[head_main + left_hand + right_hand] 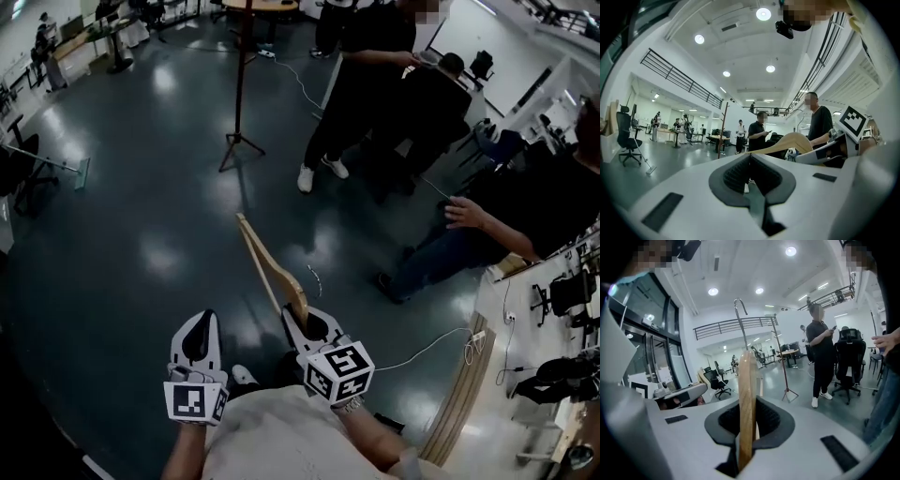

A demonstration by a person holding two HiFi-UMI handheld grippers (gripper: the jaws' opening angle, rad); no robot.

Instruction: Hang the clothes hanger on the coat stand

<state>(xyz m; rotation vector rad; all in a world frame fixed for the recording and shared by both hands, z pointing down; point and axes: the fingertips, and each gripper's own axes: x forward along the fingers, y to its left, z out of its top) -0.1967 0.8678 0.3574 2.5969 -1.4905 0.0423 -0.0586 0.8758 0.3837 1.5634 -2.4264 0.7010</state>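
- My right tool (307, 326) pinches the wooden hanger (265, 264); my left tool (196, 343) is pressed together, empty.
- I'd carry it to the distant coat stand (239, 89), hook (739, 315) leading.

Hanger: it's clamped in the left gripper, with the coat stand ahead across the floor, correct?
No: the right gripper holds the hanger, as the right gripper view shows; the left gripper is empty. The coat stand is ahead across the floor.

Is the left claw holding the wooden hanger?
No, the left claw is empty; the wooden hanger is clamped in the right claw.
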